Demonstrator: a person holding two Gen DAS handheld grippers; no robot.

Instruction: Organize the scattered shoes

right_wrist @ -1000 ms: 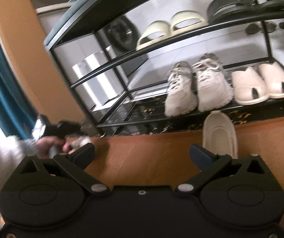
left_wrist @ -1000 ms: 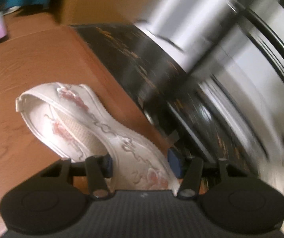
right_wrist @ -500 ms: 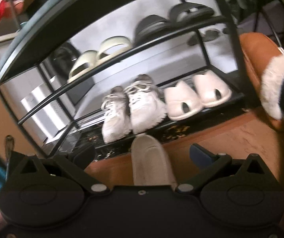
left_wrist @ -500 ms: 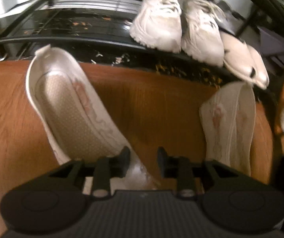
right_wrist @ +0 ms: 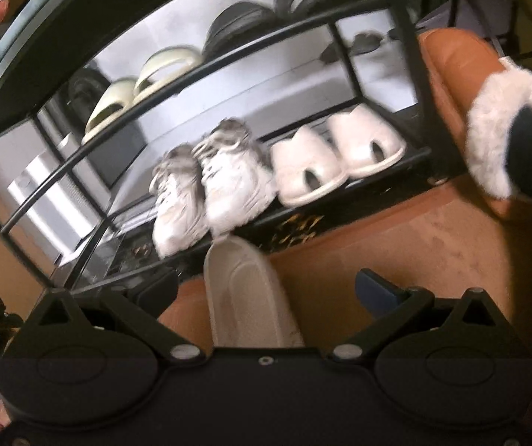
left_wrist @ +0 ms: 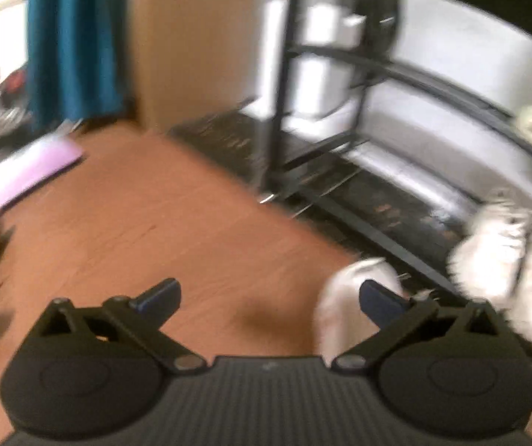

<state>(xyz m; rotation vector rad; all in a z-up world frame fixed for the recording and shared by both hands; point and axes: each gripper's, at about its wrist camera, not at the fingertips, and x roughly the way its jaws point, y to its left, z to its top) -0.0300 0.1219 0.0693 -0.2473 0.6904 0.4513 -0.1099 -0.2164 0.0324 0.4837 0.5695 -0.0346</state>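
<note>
Behind floor shoe [right_wrist: 247, 297]: rack [right_wrist: 228, 70], sneakers [right_wrist: 206, 197]; furry slipper [right_wrist: 489, 111] right.

The left wrist view is motion-blurred: a white shoe [left_wrist: 344, 297] is partly hidden behind the left gripper's right finger [left_wrist: 379, 299], and the sneakers [left_wrist: 503, 256] smear toward the right edge. In the right wrist view the pale shoe's [right_wrist: 245, 293] heel is hidden under the gripper body, and the brown slipper [right_wrist: 466, 74] is cut by a rack post [right_wrist: 412, 37].
</note>
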